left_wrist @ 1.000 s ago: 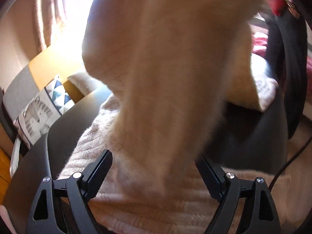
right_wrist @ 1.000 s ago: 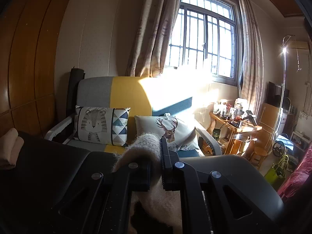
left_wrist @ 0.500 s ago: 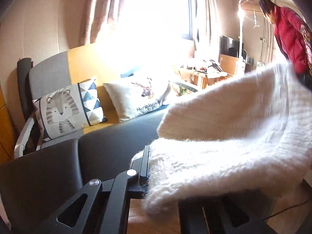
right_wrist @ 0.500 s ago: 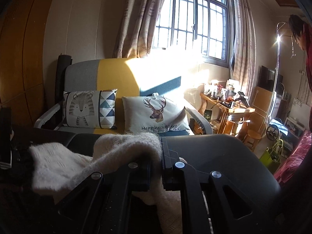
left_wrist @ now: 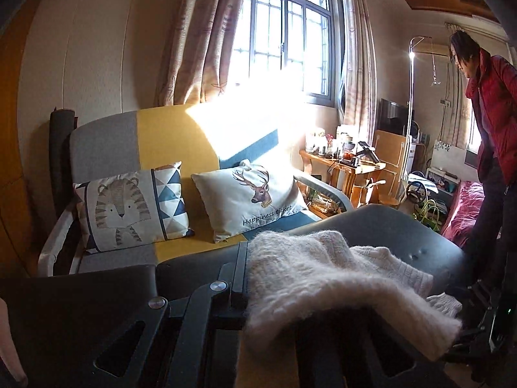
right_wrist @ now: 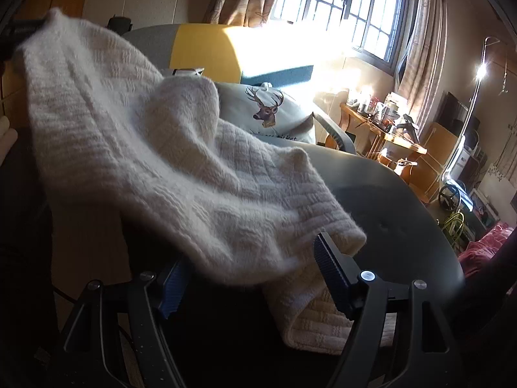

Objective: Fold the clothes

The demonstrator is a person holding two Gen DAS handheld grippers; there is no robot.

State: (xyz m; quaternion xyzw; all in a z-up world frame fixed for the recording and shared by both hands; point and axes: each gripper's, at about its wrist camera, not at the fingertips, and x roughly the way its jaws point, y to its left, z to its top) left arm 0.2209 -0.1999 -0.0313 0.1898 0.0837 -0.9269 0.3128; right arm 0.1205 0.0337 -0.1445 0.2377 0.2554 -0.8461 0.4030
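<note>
Right at the tips of the left gripper (left_wrist: 247, 278), a fluffy white sweater (left_wrist: 326, 278) is pinched tight between the closed jaws, and it drapes off to the right, down toward the dark table (left_wrist: 429, 245). Over on the right gripper (right_wrist: 248, 278), the jaws are opening; the same sweater (right_wrist: 181, 161) sags across the gap between them without either pad pressing on it. From there it climbs up and left to its pinched corner. A sofa (left_wrist: 161, 135) sits past the table.
</note>
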